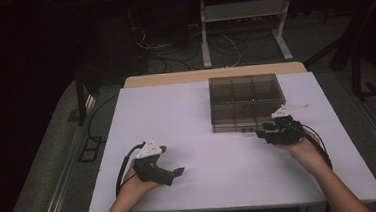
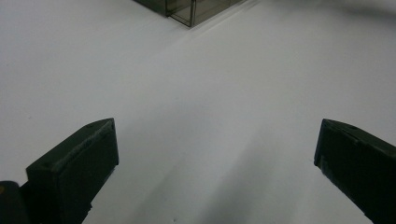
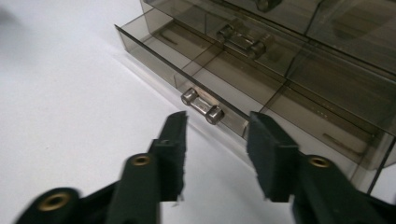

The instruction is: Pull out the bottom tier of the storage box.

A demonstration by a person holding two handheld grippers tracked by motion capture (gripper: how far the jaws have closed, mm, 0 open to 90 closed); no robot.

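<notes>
- right hand-held gripper (image 3: 215, 135): jaws apart, just short of drawer handle (image 3: 201, 106) on smoked organizer box (image 1: 246, 102)
- left hand-held gripper (image 1: 173, 174): jaws wide apart, over bare desk (image 1: 220, 159)

White table (image 1: 188, 136); smoked clear drawer box (image 1: 246, 102) sits on its far right part, bottom drawer (image 3: 187, 70) ajar.

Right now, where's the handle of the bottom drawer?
In the right gripper view, the drawer handle sits just ahead of the open right tool, on the front of the smoky organizer box at the table's far right.
</notes>
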